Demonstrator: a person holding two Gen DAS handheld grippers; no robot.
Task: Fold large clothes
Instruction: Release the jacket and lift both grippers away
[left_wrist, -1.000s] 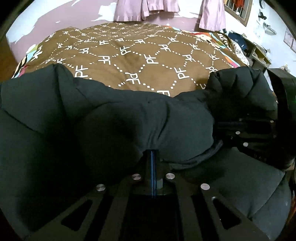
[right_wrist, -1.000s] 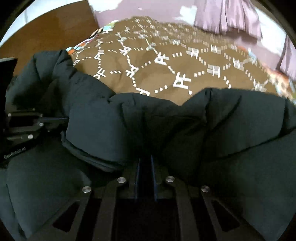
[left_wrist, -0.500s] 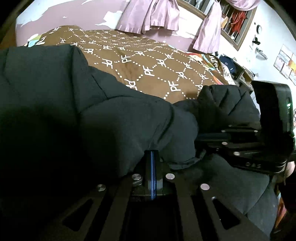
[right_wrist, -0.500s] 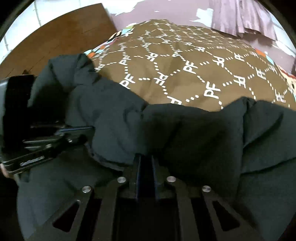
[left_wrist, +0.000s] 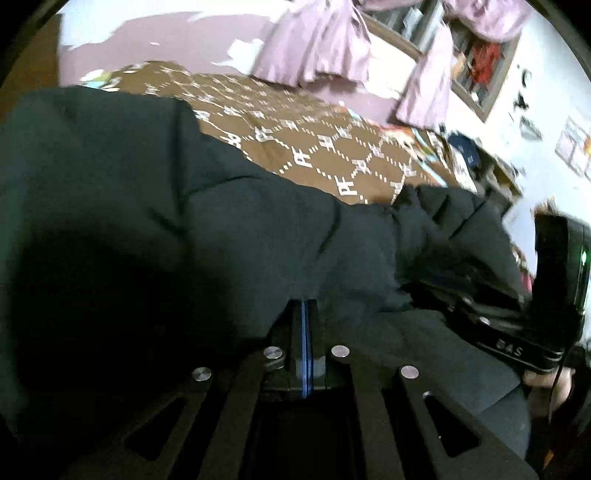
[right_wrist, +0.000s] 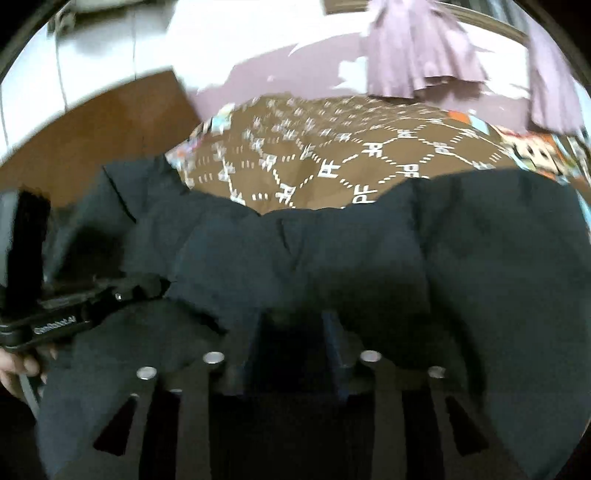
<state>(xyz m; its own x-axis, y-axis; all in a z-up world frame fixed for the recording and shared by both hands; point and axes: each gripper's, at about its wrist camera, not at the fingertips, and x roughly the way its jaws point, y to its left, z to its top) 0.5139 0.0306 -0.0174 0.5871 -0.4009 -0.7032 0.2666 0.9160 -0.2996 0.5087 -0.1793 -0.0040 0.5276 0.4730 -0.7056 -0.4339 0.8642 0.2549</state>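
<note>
A dark padded jacket (left_wrist: 147, 221) lies bunched at the near edge of a bed with a brown patterned cover (left_wrist: 295, 136). My left gripper (left_wrist: 304, 306) is shut on a fold of the jacket, its fingers pressed together under the fabric. In the right wrist view the jacket (right_wrist: 369, 240) drapes over my right gripper (right_wrist: 293, 321), whose fingers stand apart, open, with their tips hidden under the cloth. The right gripper (left_wrist: 424, 288) also shows from the side at the right. The left gripper (right_wrist: 159, 286) shows at the left, pinching the jacket's edge.
Purple curtains (left_wrist: 314, 40) hang on the wall behind the bed. A cluttered shelf (left_wrist: 491, 166) stands past the bed's right side. A wooden panel (right_wrist: 110, 122) is on the left. A person's hand (right_wrist: 18, 365) holds the left gripper's handle.
The right gripper's fingers have spread apart from shut. Both grippers rose and tilted up, and the jacket has lifted and bunched higher in front of the bed.
</note>
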